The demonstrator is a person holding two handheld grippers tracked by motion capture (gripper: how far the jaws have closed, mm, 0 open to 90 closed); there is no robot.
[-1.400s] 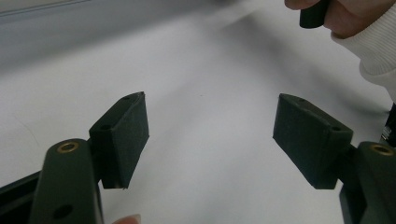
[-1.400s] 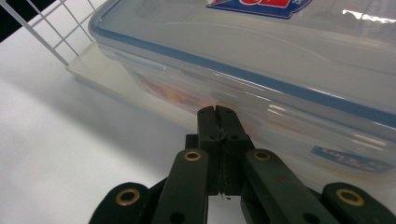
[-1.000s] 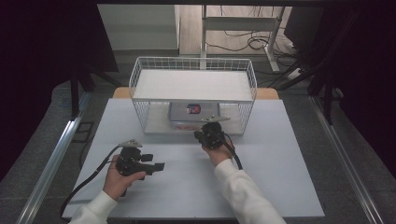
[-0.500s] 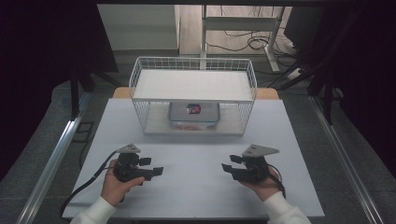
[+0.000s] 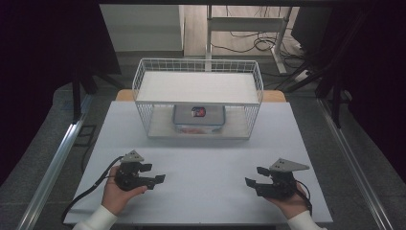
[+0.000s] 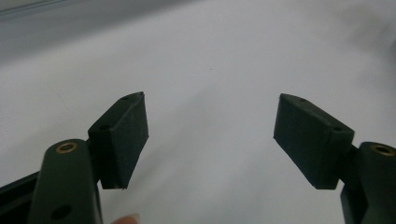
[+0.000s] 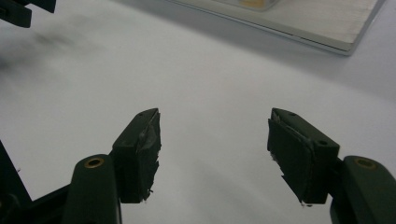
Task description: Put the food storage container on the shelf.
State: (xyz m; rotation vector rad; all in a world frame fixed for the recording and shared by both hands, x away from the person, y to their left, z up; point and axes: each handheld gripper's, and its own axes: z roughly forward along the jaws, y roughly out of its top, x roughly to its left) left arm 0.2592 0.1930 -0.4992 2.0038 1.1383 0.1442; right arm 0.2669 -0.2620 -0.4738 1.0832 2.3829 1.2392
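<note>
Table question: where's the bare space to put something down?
The white table is bare between the left gripper and right gripper, and forward to the wire rack. The rack's top shelf is bare too. Under it is crowded: a clear box sits there.

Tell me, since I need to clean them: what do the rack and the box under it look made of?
The rack looks like white-coated metal wire, going by its thin grid walls. The box seems clear glossy plastic: its contents show through, though it's small here.

Left hand-held gripper [image 6: 210, 135]: 2 black jaws spread wide, nothing between, above bare white table [image 6: 210, 56].
</note>
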